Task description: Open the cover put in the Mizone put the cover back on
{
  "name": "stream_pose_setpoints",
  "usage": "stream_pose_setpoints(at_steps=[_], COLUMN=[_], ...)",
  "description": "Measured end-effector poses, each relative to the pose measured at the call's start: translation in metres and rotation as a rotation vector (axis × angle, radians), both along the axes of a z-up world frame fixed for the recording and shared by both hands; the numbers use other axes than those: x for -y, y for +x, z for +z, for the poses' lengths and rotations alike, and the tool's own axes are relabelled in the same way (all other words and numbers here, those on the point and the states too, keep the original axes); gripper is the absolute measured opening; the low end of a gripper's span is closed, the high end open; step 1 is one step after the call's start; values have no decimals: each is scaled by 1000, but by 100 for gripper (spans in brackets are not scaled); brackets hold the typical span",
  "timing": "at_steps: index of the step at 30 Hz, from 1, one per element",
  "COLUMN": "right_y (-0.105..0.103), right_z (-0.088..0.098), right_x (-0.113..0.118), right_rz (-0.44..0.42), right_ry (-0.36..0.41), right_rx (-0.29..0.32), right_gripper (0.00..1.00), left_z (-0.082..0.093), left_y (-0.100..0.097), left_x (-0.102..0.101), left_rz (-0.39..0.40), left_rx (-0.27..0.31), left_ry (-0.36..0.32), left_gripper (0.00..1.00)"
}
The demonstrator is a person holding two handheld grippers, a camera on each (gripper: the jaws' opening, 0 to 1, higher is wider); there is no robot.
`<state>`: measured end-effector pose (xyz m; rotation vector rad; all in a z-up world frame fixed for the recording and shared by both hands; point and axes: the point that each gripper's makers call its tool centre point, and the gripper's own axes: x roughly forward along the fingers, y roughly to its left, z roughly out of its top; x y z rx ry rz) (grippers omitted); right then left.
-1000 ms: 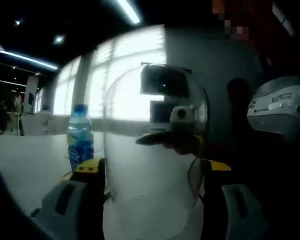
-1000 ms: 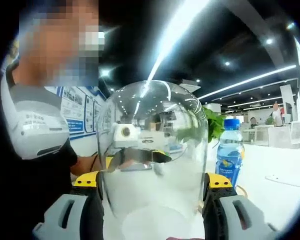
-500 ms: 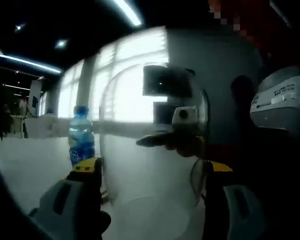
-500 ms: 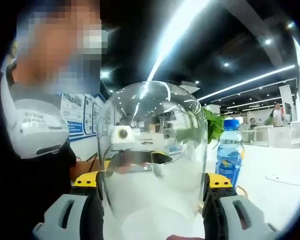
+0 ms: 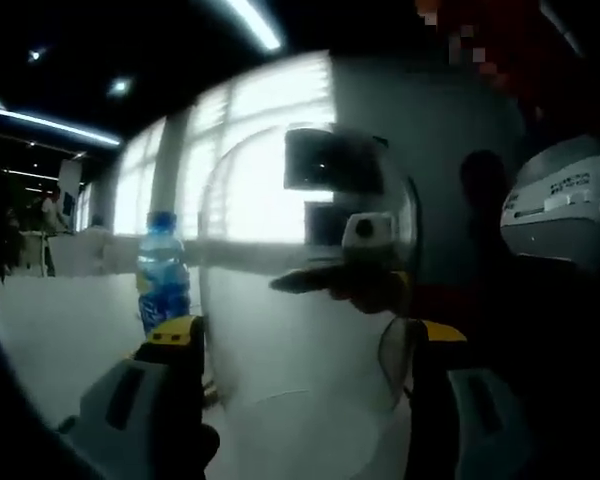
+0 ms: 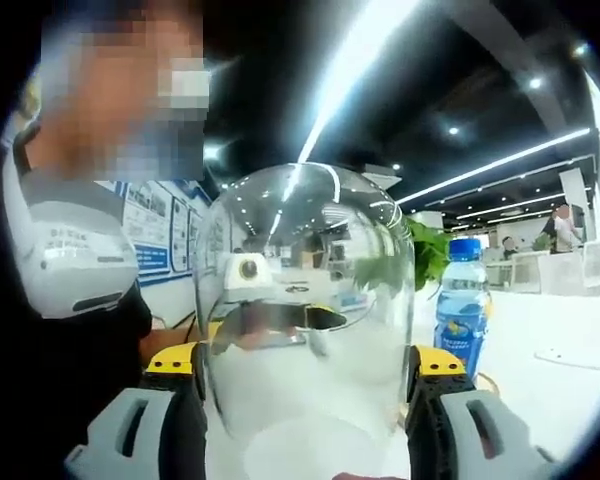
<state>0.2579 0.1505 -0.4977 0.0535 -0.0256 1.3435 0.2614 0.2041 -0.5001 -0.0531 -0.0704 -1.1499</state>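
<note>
The clear dome cover (image 6: 305,300) sat between the jaws of the right hand-held gripper (image 6: 305,375) and of the left hand-held gripper (image 5: 300,350), both clamped on it. The Mizone bottle (image 6: 461,300) stood on the white worktop (image 6: 550,385), just beyond the right jaw.

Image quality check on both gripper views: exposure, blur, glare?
Left gripper view: backlit by bright windows, so the glass cover and blue bottle look dim and soft. Right gripper view: brighter and sharper; ceiling light strips reflect on the glass cover, the blue bottle reads clearly. Fisheye bending in both.
</note>
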Motion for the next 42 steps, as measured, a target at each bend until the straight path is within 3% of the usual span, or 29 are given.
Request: stream_pose_setpoints(at_steps=[4,8,14,16,20,38,42], right_y=[3,3,4,3,2,4,6], right_z=[-1,-1,-2,-3,-4,-3,-3], right_x=[-2,-3,-4,-6,-6,-10,-14], right_rz=[9,18,37,39,30,52,75], right_ry=[11,-2,-39,-48,-44,-33,-41], right_rx=[-13,-25,-37,-41,-36,-46,-58], right_gripper=[77,78,78,79,79,82,84], left_z=[0,-7,-5,-7,-9,-4,-3], left_y=[3,6,9,8,7,6,6], left_x=[-1,1,5,8,10,13,16], left_rz=[-23,-61,-89,-73,-64,-93,-113], left_rx=[-34,-153,-210,-182,-151,-137,-136], left_ry=[-5,-8,0,38,40,17,39], left_gripper=[73,75,77,77,77,78,80])
